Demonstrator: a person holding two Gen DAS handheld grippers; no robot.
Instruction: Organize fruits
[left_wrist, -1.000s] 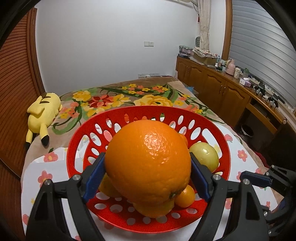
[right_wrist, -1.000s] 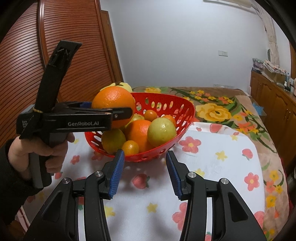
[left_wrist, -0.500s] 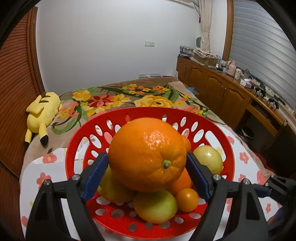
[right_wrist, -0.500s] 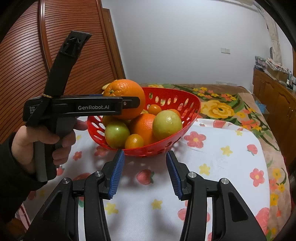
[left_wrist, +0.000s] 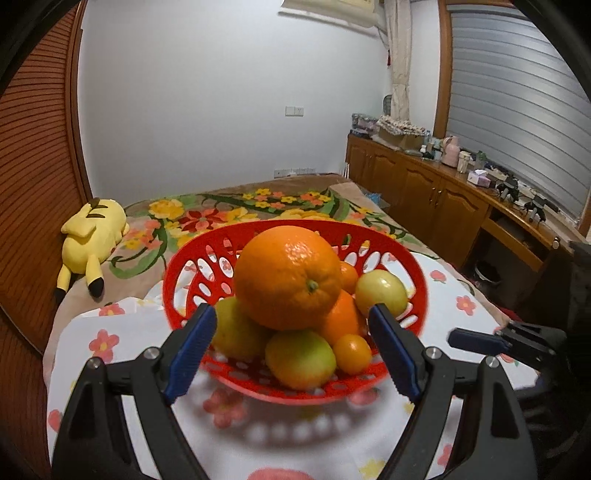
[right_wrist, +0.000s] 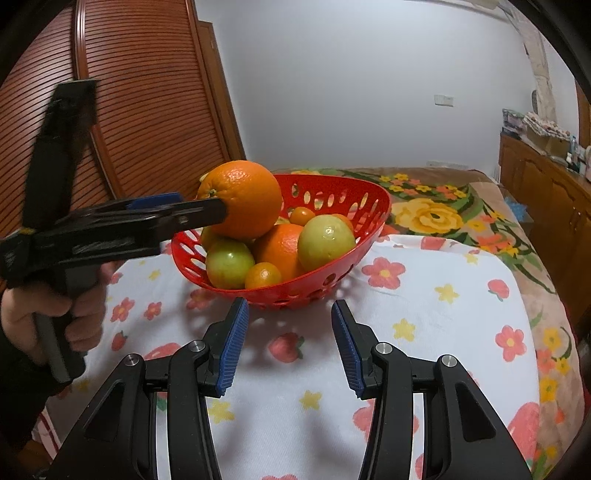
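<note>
A red perforated basket (left_wrist: 415, 273) (right_wrist: 369, 221) stands on the flowered white cloth. It holds a large orange (left_wrist: 288, 277) (right_wrist: 240, 199) on top of a pile of yellow-green fruits (left_wrist: 300, 358), another orange (right_wrist: 280, 245) and small tangerines (left_wrist: 352, 353). My left gripper (left_wrist: 291, 325) is open, its blue pads drawn back at the basket's near rim, apart from the large orange. In the right wrist view it (right_wrist: 207, 208) shows at the left, its tip by the orange. My right gripper (right_wrist: 290, 332) is open and empty over the cloth in front of the basket.
The white flowered cloth (right_wrist: 424, 314) covers a bed with a floral blanket (left_wrist: 236, 210). A yellow plush toy (left_wrist: 92, 232) lies at the far left. A wooden cabinet (left_wrist: 436, 199) with clutter runs along the right. A slatted wooden door (right_wrist: 147, 110) is at the left.
My left gripper let go of the large orange, which now rests on the pile in the basket, and it has pulled back toward me. My right gripper has stayed open.
</note>
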